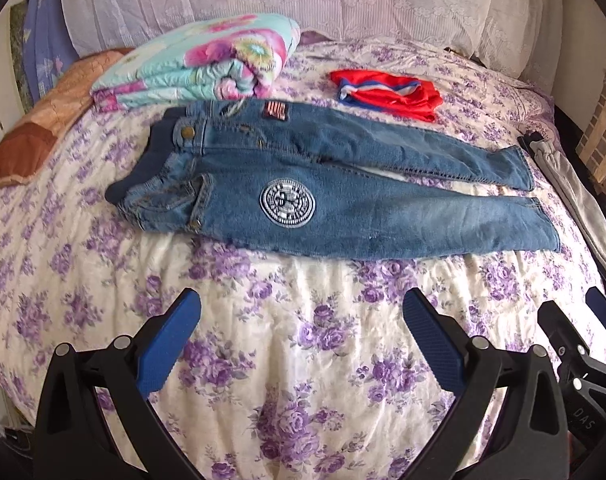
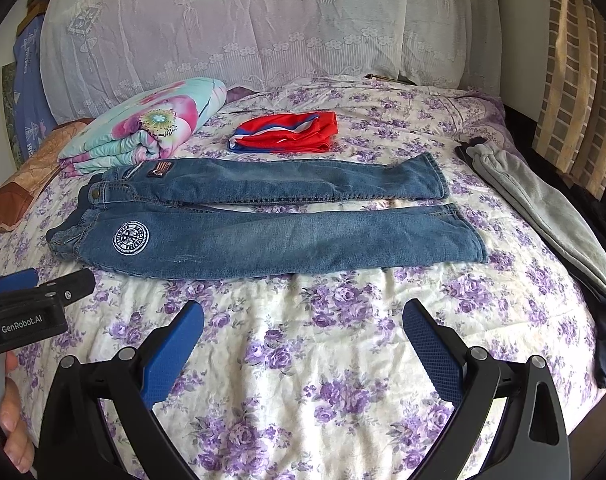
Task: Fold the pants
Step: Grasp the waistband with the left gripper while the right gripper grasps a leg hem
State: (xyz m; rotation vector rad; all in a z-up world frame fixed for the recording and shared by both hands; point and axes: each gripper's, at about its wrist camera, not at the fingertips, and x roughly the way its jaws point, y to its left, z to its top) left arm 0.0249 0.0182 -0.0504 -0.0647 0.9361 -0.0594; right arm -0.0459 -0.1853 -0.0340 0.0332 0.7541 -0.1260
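On the floral bedspread, jeans flat and unfolded, left tongs and right tongs both wide, empty

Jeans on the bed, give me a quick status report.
Left gripper and right gripper open, hovering short of the jeans. Jeans flat, unfolded, legs apart. Nothing on them.

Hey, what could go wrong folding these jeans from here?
1. The jeans lie with legs splayed apart, so a lengthwise fold may leave the hems uneven.
2. The waistband touches the folded quilt, which a lift there might drag along.
3. Both grippers, left and right, hover open short of the denim; a shallow pinch may catch the bedsheet.
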